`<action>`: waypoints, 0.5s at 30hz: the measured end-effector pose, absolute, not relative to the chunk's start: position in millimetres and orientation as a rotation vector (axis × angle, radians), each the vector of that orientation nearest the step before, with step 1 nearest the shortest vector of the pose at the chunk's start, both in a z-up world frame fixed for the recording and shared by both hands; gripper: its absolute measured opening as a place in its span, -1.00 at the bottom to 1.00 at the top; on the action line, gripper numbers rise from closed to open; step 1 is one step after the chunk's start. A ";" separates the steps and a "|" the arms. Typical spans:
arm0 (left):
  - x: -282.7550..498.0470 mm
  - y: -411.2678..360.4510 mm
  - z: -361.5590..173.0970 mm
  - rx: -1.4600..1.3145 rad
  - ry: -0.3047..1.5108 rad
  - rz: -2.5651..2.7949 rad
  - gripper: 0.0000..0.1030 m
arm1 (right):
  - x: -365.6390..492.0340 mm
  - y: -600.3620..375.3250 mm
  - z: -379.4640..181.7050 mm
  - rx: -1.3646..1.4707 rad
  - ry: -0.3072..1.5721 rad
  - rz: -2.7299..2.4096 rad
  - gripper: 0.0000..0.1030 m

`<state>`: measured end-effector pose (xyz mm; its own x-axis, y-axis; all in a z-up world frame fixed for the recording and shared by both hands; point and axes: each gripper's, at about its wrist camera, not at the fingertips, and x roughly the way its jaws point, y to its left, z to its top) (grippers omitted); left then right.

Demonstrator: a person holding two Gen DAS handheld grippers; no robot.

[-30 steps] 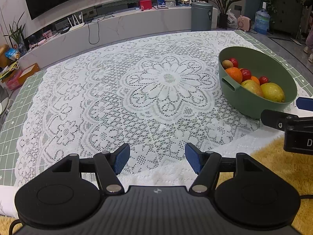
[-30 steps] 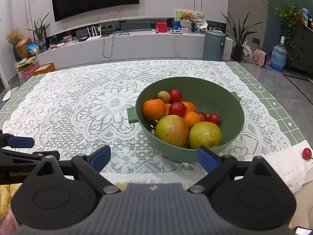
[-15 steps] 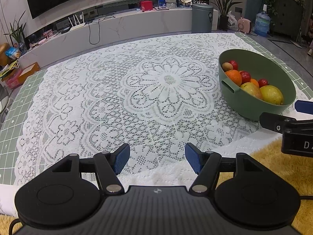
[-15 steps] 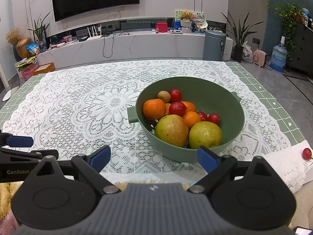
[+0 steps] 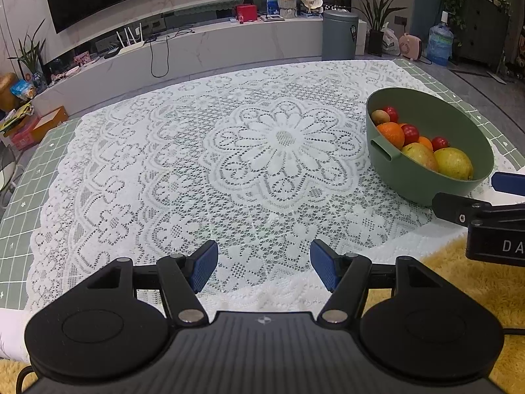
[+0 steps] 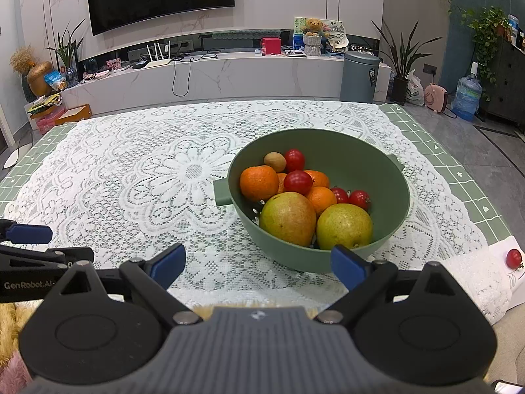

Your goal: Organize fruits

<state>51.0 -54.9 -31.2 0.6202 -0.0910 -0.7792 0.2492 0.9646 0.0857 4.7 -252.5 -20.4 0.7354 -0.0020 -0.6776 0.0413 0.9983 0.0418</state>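
A green bowl (image 6: 390,177) stands on the lace tablecloth (image 6: 183,170), holding two yellow-green mangoes (image 6: 288,218), oranges (image 6: 258,182), red cherry tomatoes (image 6: 298,182) and a kiwi (image 6: 275,161). It also shows in the left wrist view (image 5: 459,124) at the right. One loose cherry tomato (image 6: 514,258) lies on white paper at the table's right edge. My right gripper (image 6: 259,267) is open and empty, just in front of the bowl. My left gripper (image 5: 264,269) is open and empty over the cloth's near edge, left of the bowl.
A yellow fluffy rug (image 5: 459,282) lies below the table's near edge. The right gripper's arm (image 5: 475,210) shows in the left view beside the bowl. A TV console (image 6: 203,75), grey bin (image 6: 359,77) and plants stand behind the table.
The left gripper view has shifted slightly, the bowl sitting a little lower and further left in it. The right gripper and fruits have not moved.
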 end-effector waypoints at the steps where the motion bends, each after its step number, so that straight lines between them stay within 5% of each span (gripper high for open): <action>1: 50.7 -55.0 -30.7 0.193 0.880 -0.197 0.47 | 4.7 -252.5 -20.3 0.055 0.744 -0.024 0.78; 15: 47.4 -54.9 -25.7 0.194 0.865 -0.198 0.47 | 4.6 -252.5 -20.8 0.052 0.744 -0.025 0.79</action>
<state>47.4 -54.9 -25.7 0.6323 -0.0938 -0.7690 0.2505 0.9641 0.0884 4.6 -252.5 -20.8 0.7354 -0.0039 -0.6776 0.0410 0.9984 0.0389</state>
